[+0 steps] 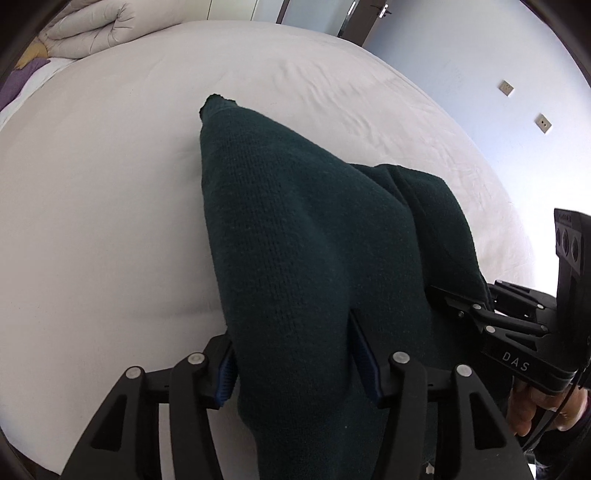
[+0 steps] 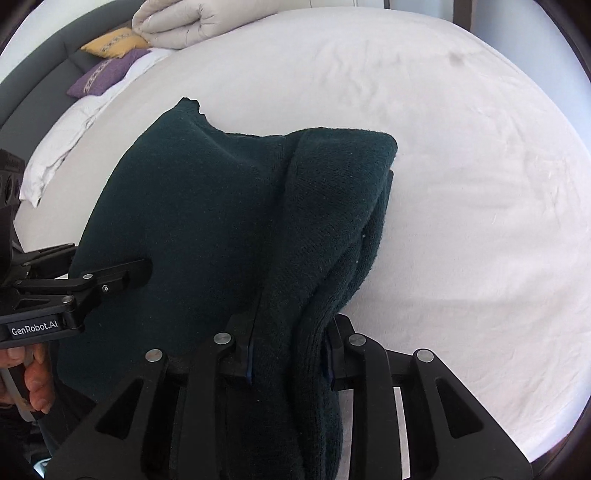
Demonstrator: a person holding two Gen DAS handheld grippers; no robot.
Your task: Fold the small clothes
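A dark green knitted sweater [image 1: 295,221] lies bunched on the white bed sheet [image 1: 110,184]. It runs from a pointed end far up the bed back to both grippers. In the left wrist view my left gripper [image 1: 295,365] stands open with a wide fold of the sweater between its blue pads [image 1: 226,373], whose faces show. My right gripper [image 2: 290,360] is shut on a thick bunched edge of the sweater [image 2: 207,206]. The two grippers sit side by side: the right gripper [image 1: 461,291] shows at the sweater's right edge, and the left gripper [image 2: 110,256] at its left edge.
A folded beige duvet [image 2: 184,22] lies at the head of the bed, beside a yellow cushion [image 2: 110,42], a purple cushion [image 2: 103,75] and a white pillow [image 2: 62,144]. A wall with sockets [image 1: 506,87] runs along the right. A person's hand [image 1: 528,410] holds the right gripper.
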